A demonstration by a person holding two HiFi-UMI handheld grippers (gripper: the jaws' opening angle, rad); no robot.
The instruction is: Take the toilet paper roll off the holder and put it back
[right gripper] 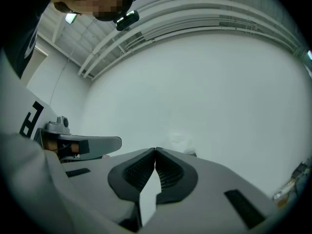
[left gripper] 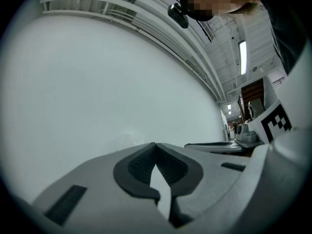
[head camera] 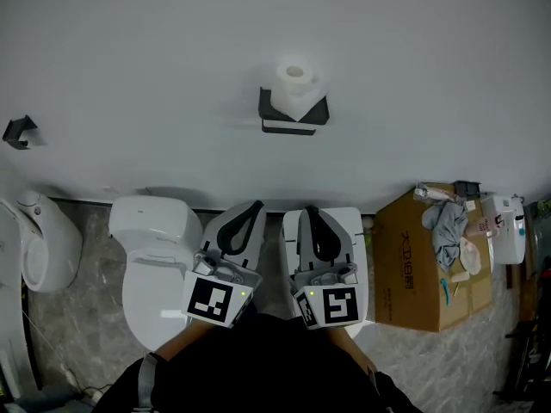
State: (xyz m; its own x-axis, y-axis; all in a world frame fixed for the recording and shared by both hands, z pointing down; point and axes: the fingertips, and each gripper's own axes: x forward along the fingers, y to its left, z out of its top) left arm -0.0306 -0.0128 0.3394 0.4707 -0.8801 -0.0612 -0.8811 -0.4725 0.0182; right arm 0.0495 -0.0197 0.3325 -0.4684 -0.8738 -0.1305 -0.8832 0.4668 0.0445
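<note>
The roll sits on its black holder on the wall, upper centre of the head view, untouched. Both grippers are low in the frame, well apart from it. The left gripper has its fingers pressed together on nothing, and so does the right gripper. This looks like the approach before the take-off. Next, one gripper must reach the roll, spread its fingers wide enough to span it, pinch it and lift it clear of the holder.
</note>
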